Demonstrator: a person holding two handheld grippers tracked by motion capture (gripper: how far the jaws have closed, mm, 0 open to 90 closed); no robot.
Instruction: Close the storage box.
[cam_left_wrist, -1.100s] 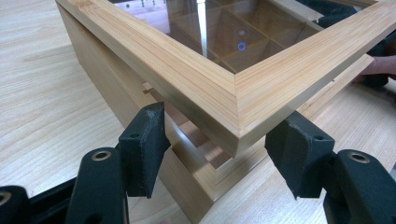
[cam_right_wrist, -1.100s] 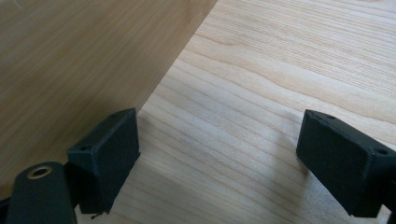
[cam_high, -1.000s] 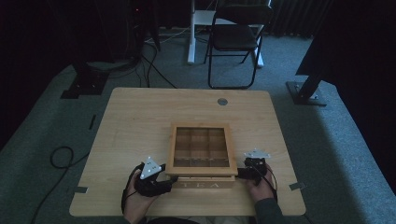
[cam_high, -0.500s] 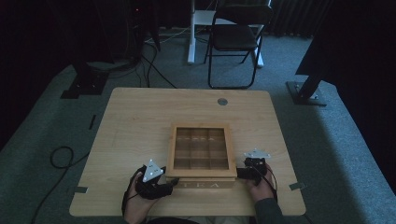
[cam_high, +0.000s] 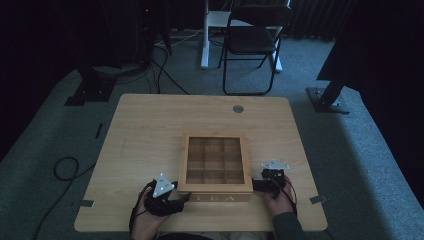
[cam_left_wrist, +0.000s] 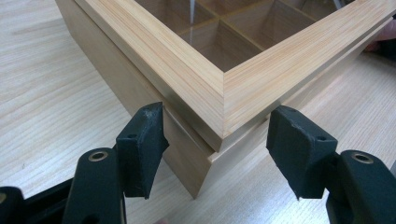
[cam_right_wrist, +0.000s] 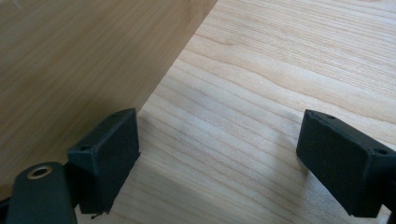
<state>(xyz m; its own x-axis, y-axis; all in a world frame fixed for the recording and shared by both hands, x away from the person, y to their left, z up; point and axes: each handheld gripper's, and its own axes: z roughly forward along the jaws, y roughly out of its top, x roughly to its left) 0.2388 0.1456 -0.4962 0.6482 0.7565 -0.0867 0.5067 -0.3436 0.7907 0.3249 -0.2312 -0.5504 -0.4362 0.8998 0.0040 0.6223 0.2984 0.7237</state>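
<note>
Both hands have barely shifted: left hand-held gripper (cam_left_wrist: 217, 156) gapes astride the tea box (cam_left_wrist: 224, 93) corner, right hand-held gripper (cam_right_wrist: 219, 163) open beside its wall; brace evenly.

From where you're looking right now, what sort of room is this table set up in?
Probably a lab or studio set up for recording, not a home. The wooden table stands on grey carpet among dark stand bases and loose cables, with a folding chair behind. A wooden tea box sits on it.
</note>
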